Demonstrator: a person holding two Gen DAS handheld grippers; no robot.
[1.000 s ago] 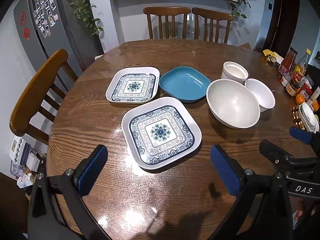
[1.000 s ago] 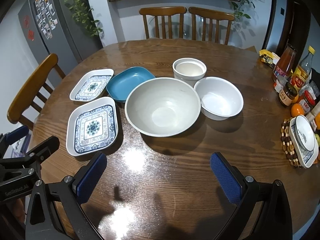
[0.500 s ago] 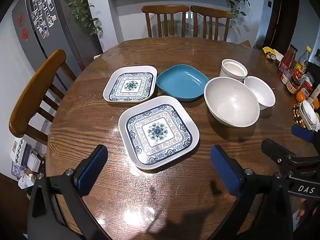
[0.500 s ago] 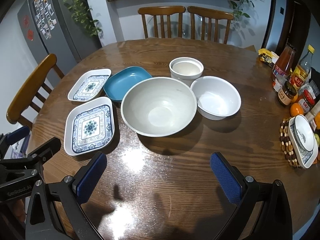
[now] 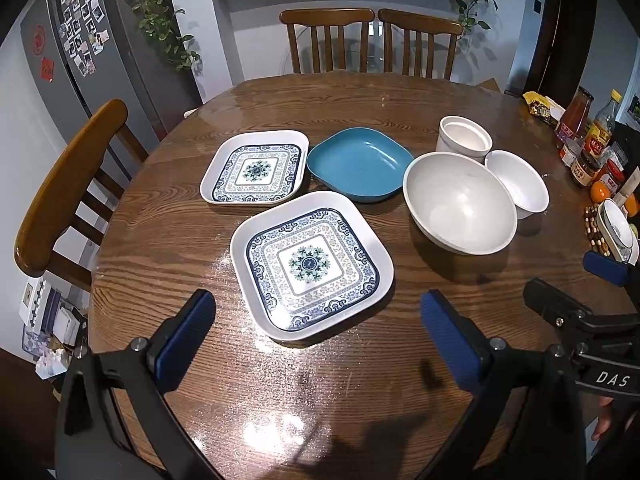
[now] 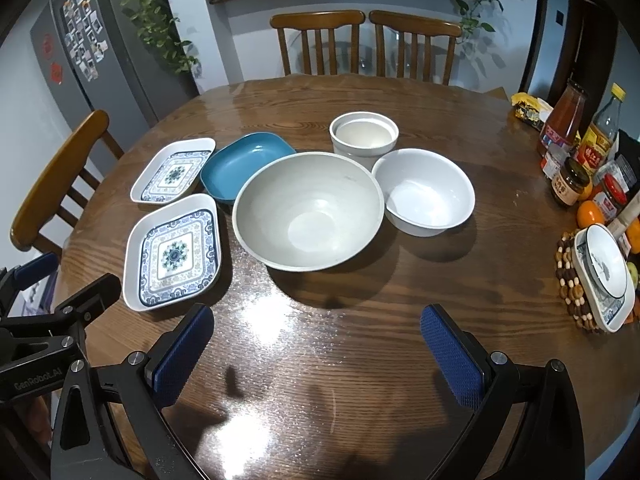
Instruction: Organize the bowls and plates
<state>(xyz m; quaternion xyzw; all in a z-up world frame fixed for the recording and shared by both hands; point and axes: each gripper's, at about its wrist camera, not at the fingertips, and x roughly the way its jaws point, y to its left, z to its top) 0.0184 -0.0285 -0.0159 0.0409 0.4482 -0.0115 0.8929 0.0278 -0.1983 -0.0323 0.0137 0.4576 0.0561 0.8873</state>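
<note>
On the round wooden table lie two square plates with blue patterns: a big one (image 5: 310, 267) nearest me and a smaller one (image 5: 256, 168) behind it. Right of them sit a blue square dish (image 5: 360, 163), a large grey bowl (image 6: 308, 210), a white bowl (image 6: 425, 197) and a white straight-sided cup (image 6: 363, 134). My left gripper (image 5: 318, 336) hovers open just short of the big plate. Over bare wood in front of the grey bowl, my right gripper (image 6: 318, 354) is open too. Neither holds anything.
Bottles, jars and oranges (image 6: 576, 160) crowd the table's right edge, beside a small dish on a beaded mat (image 6: 600, 276). Wooden chairs stand at the far side (image 5: 370, 40) and at the left (image 5: 68, 184). A grey fridge (image 5: 80, 48) is behind on the left.
Both grippers have drawn back slightly, so the dishes sit a little farther up in each view. No dish has moved on the table, and both grippers stay open.
</note>
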